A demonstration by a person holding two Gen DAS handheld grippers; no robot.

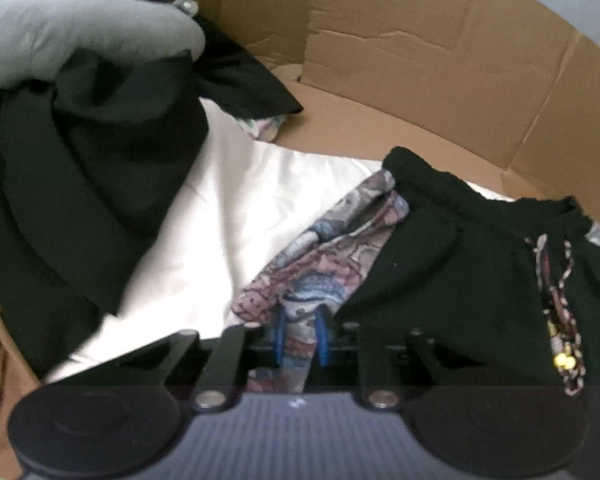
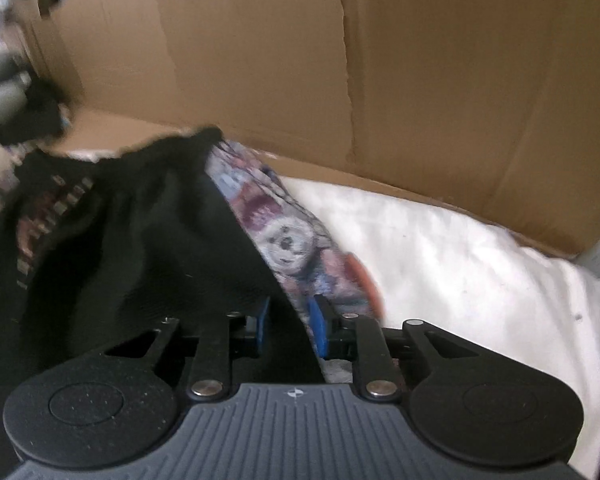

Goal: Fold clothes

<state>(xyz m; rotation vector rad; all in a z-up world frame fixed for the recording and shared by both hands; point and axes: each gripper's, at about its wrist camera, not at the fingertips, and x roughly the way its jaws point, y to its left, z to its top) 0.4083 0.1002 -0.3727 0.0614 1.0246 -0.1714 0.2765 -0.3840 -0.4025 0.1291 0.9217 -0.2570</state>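
While both hand-held grippers reach into the cardboard box (image 1: 420, 40), the clothes lie in a loose heap on a white sheet (image 1: 228, 208) that lines the box floor. The landmark here is the black shorts (image 1: 460, 264), with a gathered waistband and a patterned drawstring (image 1: 556, 292) trailing down the front.

The left gripper (image 1: 300, 338) sits just at the near edge of the black shorts, on the side where a patterned cloth (image 1: 320, 256), in pinks, greys and blues, pokes out from under them. Its blue-padded fingers (image 1: 281, 334) stand close together with a fold of that patterned cloth between them; they look pinched on it, though the pads are partly hidden by the gripper body.

In the right wrist view, the right gripper (image 2: 290, 326) is at the opposite edge of the black shorts (image 2: 140, 248), where black fabric meets the patterned cloth (image 2: 296, 248). Its blue fingers (image 2: 315, 330) are drawn near each other with both fabrics running down between them; the picture is smeared and I cannot tell whether the pads truly press on the cloth.

Beyond the black shorts, towards the box's far wall, a second dark garment (image 1: 92, 184) is bunched up, with a grey piece (image 1: 68, 28) heaped on top of it. A bare strip of box floor shows behind the shorts.
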